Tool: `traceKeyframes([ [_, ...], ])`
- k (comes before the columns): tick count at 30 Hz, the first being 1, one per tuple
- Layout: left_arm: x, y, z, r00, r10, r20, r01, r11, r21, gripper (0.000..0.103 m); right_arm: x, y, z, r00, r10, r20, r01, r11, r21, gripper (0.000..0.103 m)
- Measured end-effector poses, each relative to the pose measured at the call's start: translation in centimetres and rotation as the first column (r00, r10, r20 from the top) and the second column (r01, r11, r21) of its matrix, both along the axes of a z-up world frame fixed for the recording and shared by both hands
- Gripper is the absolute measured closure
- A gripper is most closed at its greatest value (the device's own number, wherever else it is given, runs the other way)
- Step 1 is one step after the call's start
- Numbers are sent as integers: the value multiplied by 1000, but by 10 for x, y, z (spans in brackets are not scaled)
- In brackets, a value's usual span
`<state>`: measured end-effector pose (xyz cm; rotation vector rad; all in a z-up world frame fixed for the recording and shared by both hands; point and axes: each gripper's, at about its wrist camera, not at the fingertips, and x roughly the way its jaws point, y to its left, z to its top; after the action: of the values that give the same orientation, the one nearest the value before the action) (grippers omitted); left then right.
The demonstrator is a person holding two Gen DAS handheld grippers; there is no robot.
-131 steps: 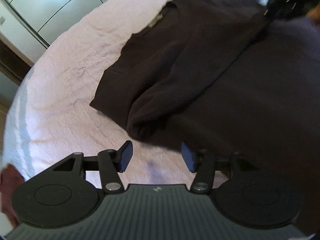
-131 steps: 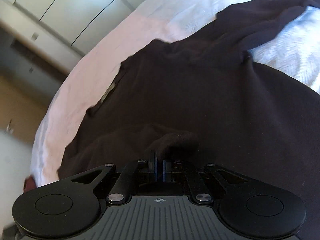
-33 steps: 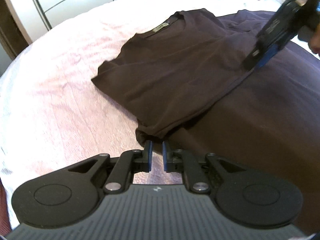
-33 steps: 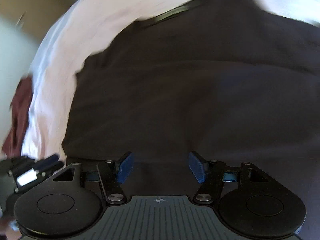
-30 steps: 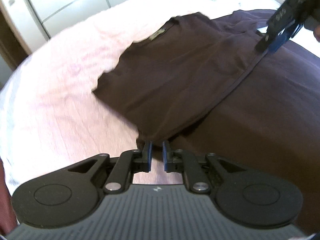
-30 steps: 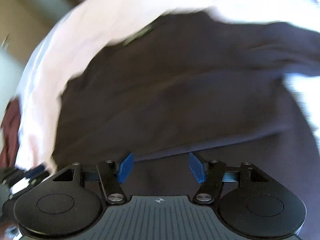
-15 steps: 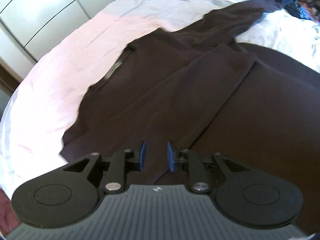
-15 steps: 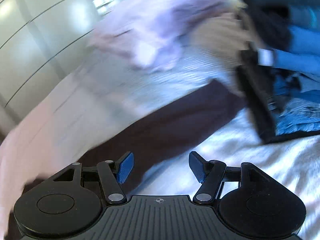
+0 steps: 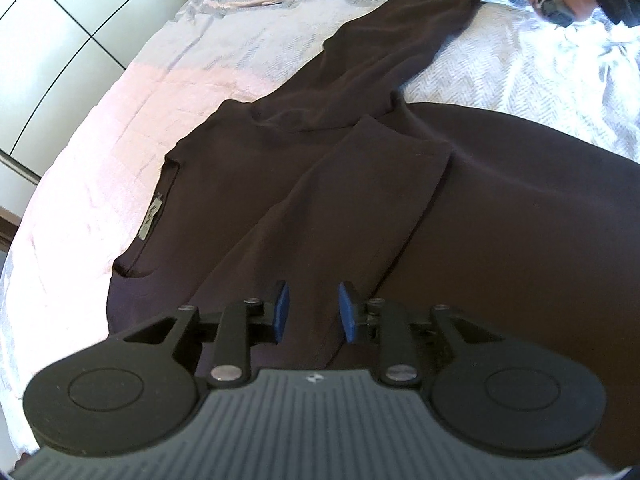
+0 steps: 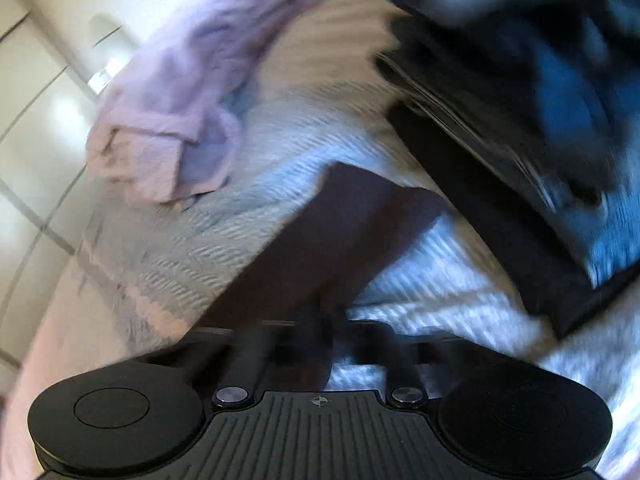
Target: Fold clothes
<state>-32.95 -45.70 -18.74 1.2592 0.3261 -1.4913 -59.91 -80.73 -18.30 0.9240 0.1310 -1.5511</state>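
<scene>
Left gripper (image 9: 311, 312) fingers narrowly parted over shirt (image 9: 360, 208); right gripper (image 10: 320, 332) blurred, fingers seemingly pinching sleeve (image 10: 352, 224). We fear sleeve, stretching toward 1 o'clock, slips or bunches.

1. Open bed (image 9: 100, 128) surface is seen left of the dark shirt (image 9: 500, 208), up to the white cabinet fronts (image 9: 44, 40).
2. Beyond the outstretched sleeve (image 10: 340, 232), the far side is blocked by a dark and blue clothes pile (image 10: 540, 120).
3. A lilac garment (image 10: 172, 120) occupies the far-left bed edge.
</scene>
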Motion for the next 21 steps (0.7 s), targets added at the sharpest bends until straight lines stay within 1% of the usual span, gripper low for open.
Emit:
traceKeyframes([
  [1, 1, 2, 2, 1000, 2, 4, -2, 1000, -5, 79, -1, -3, 0, 1000, 0, -3, 0, 1000, -7, 95],
  [2, 3, 6, 4, 1000, 3, 9, -3, 1000, -13, 79, 7, -1, 5, 999, 30, -14, -30, 999, -32, 95],
  [3, 7, 11, 6, 1000, 8, 13, -8, 1000, -19, 78, 31, 12, 22, 993, 115, -41, -118, 989, -90, 95],
  [4, 11, 15, 9, 1000, 16, 15, -16, 1000, -23, 78, 56, 26, 40, 978, 197, -72, -205, 968, -145, 95],
  [5, 15, 20, 11, 1000, 24, 17, -24, 999, -26, 78, 81, 39, 57, 955, 275, -108, -292, 936, -196, 95],
  [6, 20, 25, 13, 999, 35, 20, -35, 999, -31, 78, 105, 53, 74, 925, 349, -148, -377, 894, -243, 95],
  [7, 26, 31, 16, 998, 52, 23, -52, 998, -36, 78, 130, 66, 91, 888, 418, -192, -458, 842, -285, 95],
  [8, 35, 38, 19, 997, 77, 25, -76, 996, -41, 78, 154, 79, 108, 844, 481, -238, -535, 781, -322, 95],
  [10, 56, 56, 23, 991, 129, 28, -127, 991, -40, 78, 205, 111, 137, 739, 590, -325, -673, 637, -375, 95],
  [11, 66, 65, 25, 988, 154, 30, -153, 987, -39, 78, 233, 139, 137, 680, 650, -340, -731, 564, -384, 95],
  [12, 77, 74, 26, 983, 179, 33, -178, 983, -35, 78, 263, 168, 131, 612, 707, -354, -785, 488, -383, 95],
  [13, 88, 85, 26, 978, 204, 38, -203, 979, -28, 78, 292, 196, 121, 536, 758, -373, -835, 408, -370, 95],
  [14, 98, 95, 25, 973, 226, 41, -225, 974, -23, 78, 322, 224, 104, 431, 802, -414, -893, 310, -328, 95],
  [15, 109, 105, 24, 968, 246, 45, -246, 969, -19, 78, 353, 252, 83, 306, 822, -480, -947, 209, -245, 86],
  [16, 119, 115, 23, 963, 267, 48, -266, 964, -15, 78, 372, 273, 64, 227, 823, -521, -972, 155, -178, 75],
  [17, 129, 125, 21, 958, 284, 48, -284, 959, -15, 78, 382, 288, 50, 169, 839, -517, -985, 119, -128, 57],
  [18, 139, 134, 20, 954, 297, 45, -296, 955, -18, 78, 392, 304, 35, 110, 853, -509, -994, 82, -79, 55],
  [19, 147, 142, 18, 951, 306, 42, -305, 952, -21, 78, 397, 316, 25, 68, 863, -501, -998, 56, -39, 55],
  [21, 163, 153, 13, 946, 322, 28, -322, 947, -23, 78, 392, 327, 18, 44, 871, -490, -998, 55, 8, 55],
])
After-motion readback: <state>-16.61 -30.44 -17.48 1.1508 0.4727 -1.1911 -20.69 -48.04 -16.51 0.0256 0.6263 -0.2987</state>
